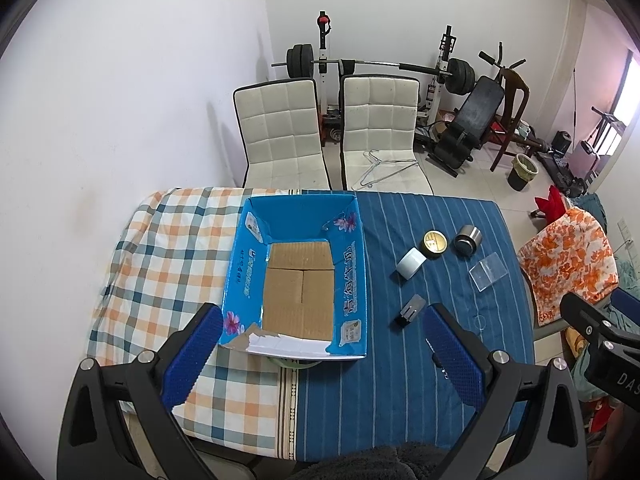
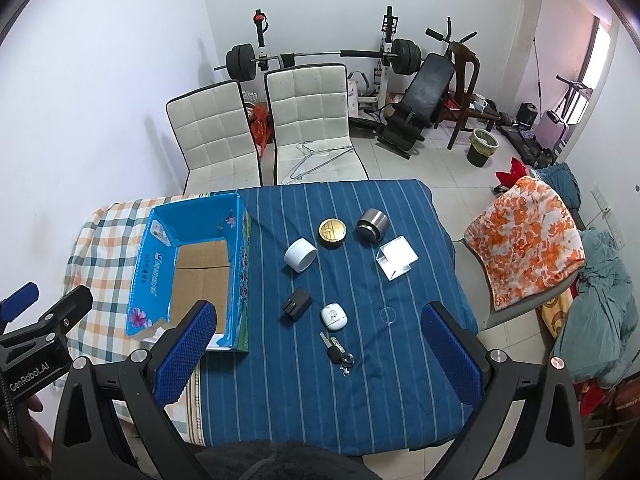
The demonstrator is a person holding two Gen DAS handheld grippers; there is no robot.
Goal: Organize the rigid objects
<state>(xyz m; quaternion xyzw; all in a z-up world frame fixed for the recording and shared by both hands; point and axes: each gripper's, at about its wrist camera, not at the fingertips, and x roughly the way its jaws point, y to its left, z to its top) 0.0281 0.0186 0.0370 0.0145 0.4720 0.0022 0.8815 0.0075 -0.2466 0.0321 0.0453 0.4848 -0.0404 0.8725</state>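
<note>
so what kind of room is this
Likely a room in a home, used for dining and exercise: a cloth-covered table, white dining chairs, and a barbell rack by the wall.

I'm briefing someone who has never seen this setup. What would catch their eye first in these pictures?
Probably the open blue cardboard box, empty, on the checked cloth at the table's left. Next, the small things scattered on the blue striped cloth to its right: a white cylinder, a gold-lidded tin, a metal cup, a clear plastic case, a black adapter, a white earbud case and keys. Both grippers, left and right, are open and empty.
</note>
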